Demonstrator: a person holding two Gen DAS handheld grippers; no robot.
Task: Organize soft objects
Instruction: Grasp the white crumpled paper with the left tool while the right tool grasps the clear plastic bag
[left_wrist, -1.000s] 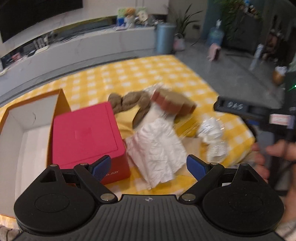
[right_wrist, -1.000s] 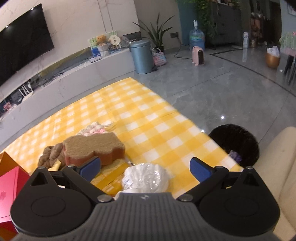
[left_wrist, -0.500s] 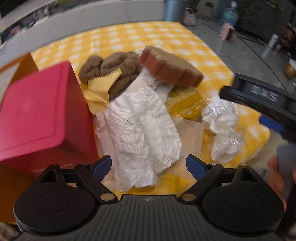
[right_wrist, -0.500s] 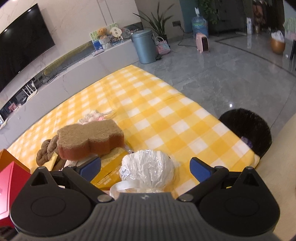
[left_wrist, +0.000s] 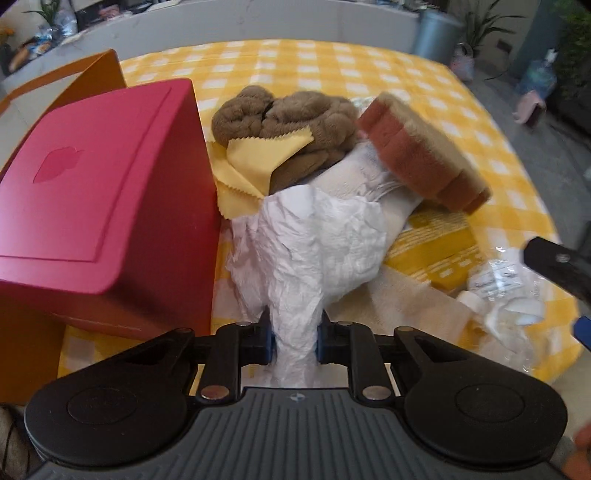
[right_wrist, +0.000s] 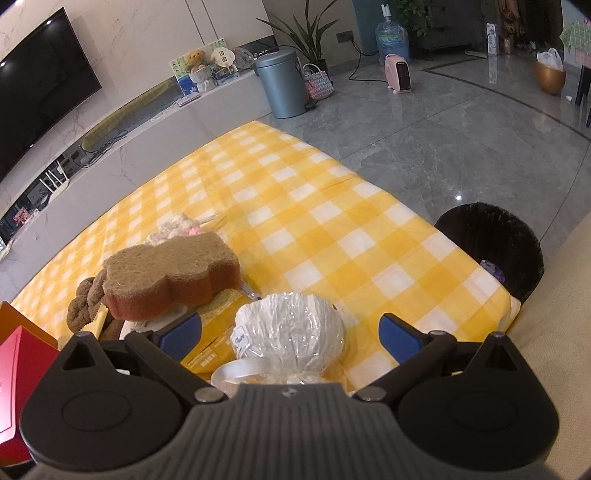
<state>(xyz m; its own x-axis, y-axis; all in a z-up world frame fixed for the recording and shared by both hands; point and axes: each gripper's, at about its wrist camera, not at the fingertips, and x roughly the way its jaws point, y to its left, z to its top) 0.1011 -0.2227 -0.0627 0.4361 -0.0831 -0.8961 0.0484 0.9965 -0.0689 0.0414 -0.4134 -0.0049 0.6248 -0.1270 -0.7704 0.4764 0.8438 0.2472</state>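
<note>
Left of the pile stands the red box. The left tool has just closed, pinching the near end of the crumpled white paper, so lifting can begin. Further right, the right tool hangs open over the plastic-wrapped white bundle.

- honestly nothing here is readable
- clear wrapped bundle has a small white label, writing too blurry
- yellow packet has print, too small to make out
</note>
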